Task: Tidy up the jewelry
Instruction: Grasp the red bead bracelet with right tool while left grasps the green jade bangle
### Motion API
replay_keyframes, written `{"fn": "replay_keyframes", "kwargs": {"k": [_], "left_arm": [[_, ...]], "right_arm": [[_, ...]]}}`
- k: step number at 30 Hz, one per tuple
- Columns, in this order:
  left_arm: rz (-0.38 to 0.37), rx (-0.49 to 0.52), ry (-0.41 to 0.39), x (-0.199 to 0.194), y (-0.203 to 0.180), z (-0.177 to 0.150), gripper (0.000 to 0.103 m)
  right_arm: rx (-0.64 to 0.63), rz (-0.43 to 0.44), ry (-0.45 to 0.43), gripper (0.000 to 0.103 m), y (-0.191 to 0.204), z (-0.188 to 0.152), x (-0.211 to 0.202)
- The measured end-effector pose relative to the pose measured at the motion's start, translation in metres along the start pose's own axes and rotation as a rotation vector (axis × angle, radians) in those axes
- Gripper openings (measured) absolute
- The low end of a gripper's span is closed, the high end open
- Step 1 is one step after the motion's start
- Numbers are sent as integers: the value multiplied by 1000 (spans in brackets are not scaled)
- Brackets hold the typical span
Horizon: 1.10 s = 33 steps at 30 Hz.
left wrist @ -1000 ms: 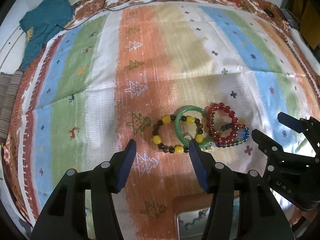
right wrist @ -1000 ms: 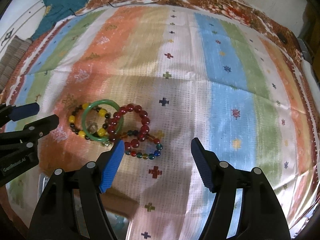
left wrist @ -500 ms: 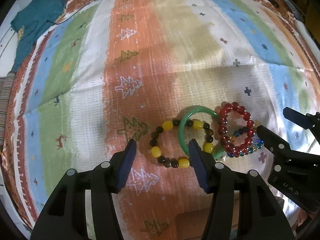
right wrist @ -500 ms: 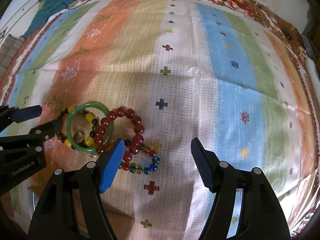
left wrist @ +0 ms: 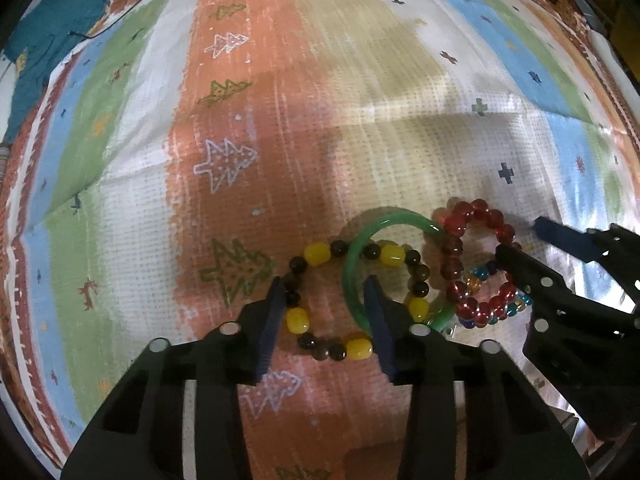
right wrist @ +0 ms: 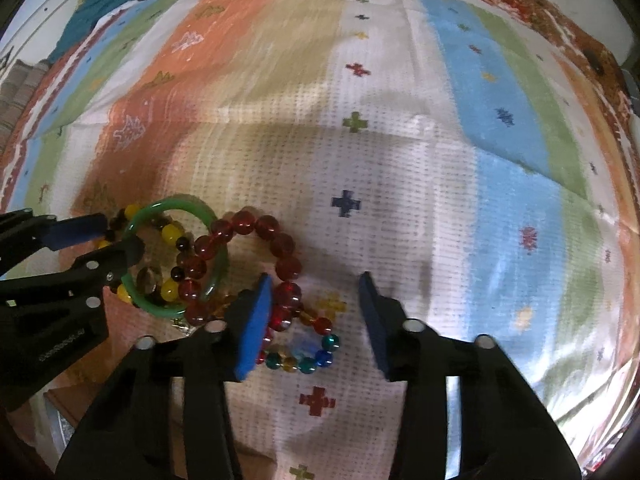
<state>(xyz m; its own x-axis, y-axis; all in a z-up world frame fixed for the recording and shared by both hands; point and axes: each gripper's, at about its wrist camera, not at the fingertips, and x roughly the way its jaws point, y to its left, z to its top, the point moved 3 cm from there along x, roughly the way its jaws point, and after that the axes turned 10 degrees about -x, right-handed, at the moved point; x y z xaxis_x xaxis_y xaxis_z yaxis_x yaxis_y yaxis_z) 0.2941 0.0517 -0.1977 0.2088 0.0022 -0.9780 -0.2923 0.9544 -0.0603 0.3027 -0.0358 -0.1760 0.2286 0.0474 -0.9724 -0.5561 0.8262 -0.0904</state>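
Four bracelets lie bunched and overlapping on the striped cloth. They are a yellow-and-dark beaded bracelet point(left wrist: 317, 253), a green bangle point(left wrist: 396, 218), a red bead bracelet point(left wrist: 478, 206) and a small multicolour bead bracelet point(left wrist: 478, 276). My left gripper point(left wrist: 326, 312) points down over the yellow-and-dark bracelet. Its jaws are closing, with the near arc of that bracelet between them and the right pad point(left wrist: 376, 320) over the bangle. My right gripper point(right wrist: 314, 316) straddles the red bracelet point(right wrist: 256, 222) and multicolour bracelet point(right wrist: 320, 358). Its jaws are closing, and no firm pinch shows.
The striped patterned cloth point(left wrist: 280, 120) covers the whole surface. A teal garment point(left wrist: 48, 40) and a thin black cable point(left wrist: 120, 20) lie at the far left. A box corner point(right wrist: 60, 420) shows at the near edge, below the left gripper point(right wrist: 120, 236).
Both grippers have sunk closer to the bracelets and their jaws have narrowed. The bracelets have kept their places on the cloth.
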Motion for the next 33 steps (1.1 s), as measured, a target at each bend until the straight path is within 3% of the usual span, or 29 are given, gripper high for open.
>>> {"fn": "replay_keyframes", "kwargs": {"k": [1,3,6,18,24,33], "left_arm": [[0,-2,0,0,1,2,20],[-22,-8,15,0,2,3,9],[-13,-8,10,-1,3,3,8],[-12,-23,-64,-38,5,-7,8],[-1,-11,-105,-61,5,-14,8],[-22,-12,-166,-91,6,-24,8]], "right_arm": [[-6,20,-4,27,2,0,1],[-12,38,-7,19,5,1,1],[-36,25,-13,14,9,1,-1],[-36,-2,-87,14,4,-1,-31],[-46,-64,-141,14,7,-9,-57],[-52,-63,-188,14,10,-17,-80]]}}
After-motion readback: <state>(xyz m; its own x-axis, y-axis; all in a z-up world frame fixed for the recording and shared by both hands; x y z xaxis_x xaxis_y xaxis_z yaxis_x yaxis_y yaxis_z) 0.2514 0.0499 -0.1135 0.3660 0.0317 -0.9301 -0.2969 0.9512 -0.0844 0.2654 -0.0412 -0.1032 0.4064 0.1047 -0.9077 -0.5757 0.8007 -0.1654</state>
